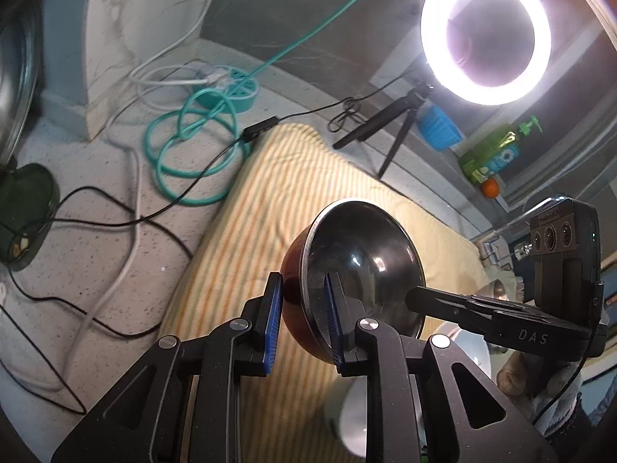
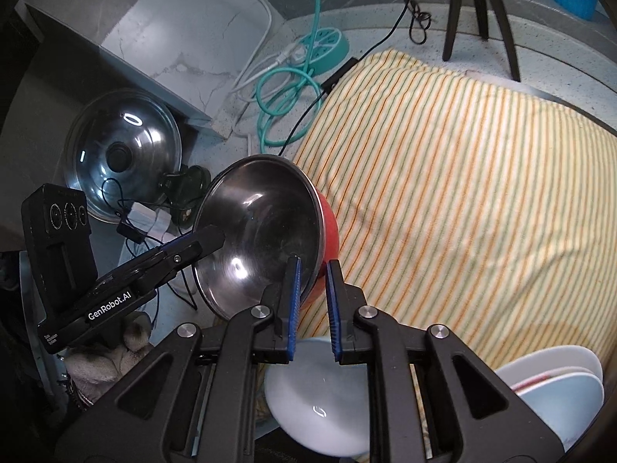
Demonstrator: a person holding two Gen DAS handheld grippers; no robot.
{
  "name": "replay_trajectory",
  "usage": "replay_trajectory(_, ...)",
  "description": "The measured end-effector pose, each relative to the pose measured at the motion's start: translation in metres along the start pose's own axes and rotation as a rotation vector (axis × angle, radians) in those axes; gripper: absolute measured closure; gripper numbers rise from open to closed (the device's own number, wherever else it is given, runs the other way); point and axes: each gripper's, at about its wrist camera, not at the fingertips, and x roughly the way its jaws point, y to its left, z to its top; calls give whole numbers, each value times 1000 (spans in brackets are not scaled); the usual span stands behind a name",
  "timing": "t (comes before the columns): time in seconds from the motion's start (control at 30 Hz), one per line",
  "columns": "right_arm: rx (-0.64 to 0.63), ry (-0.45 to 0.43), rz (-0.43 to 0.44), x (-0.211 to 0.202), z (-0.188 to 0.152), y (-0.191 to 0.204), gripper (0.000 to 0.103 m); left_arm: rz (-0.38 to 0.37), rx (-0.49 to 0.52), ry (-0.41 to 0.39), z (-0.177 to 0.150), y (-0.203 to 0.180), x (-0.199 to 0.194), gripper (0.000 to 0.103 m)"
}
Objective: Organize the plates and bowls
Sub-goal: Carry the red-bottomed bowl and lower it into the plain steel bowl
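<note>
A steel bowl with a red outside (image 1: 362,254) (image 2: 262,223) hangs tilted on its side above a yellow striped towel (image 1: 270,212) (image 2: 462,193). My left gripper (image 1: 302,281) is shut on its rim, one blue pad inside and one on the red wall. My right gripper (image 2: 313,266) is shut on the opposite part of the rim. Each wrist view shows the other gripper reaching to the bowl (image 1: 412,297) (image 2: 216,233). Below lies a white bowl (image 2: 320,405) (image 1: 351,413). Stacked white plates (image 2: 559,386) sit at the lower right.
A lit ring light (image 1: 486,92) on a black tripod (image 1: 385,127) stands behind the towel. A teal power strip (image 1: 235,88) with coiled cables lies on the speckled counter. A glass pot lid (image 2: 123,154) leans at the left. A green soap bottle (image 1: 489,154) stands at the back right.
</note>
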Motion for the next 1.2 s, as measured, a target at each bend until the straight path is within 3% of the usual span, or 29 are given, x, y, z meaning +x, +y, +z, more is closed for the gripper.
replay_trajectory(0.37,48,-128,-34,-79,-21,-30,90,-106,113,6,2,-67,5,83)
replay_trajectory(0.87,196,-270,-128,-177,-71,-113,90,-246,294,74,-11,-181,45,83)
replay_trajectory(1.2,299,-329,-198,-224,-106,-167,90,-294,384,144,-32,-249,80,83)
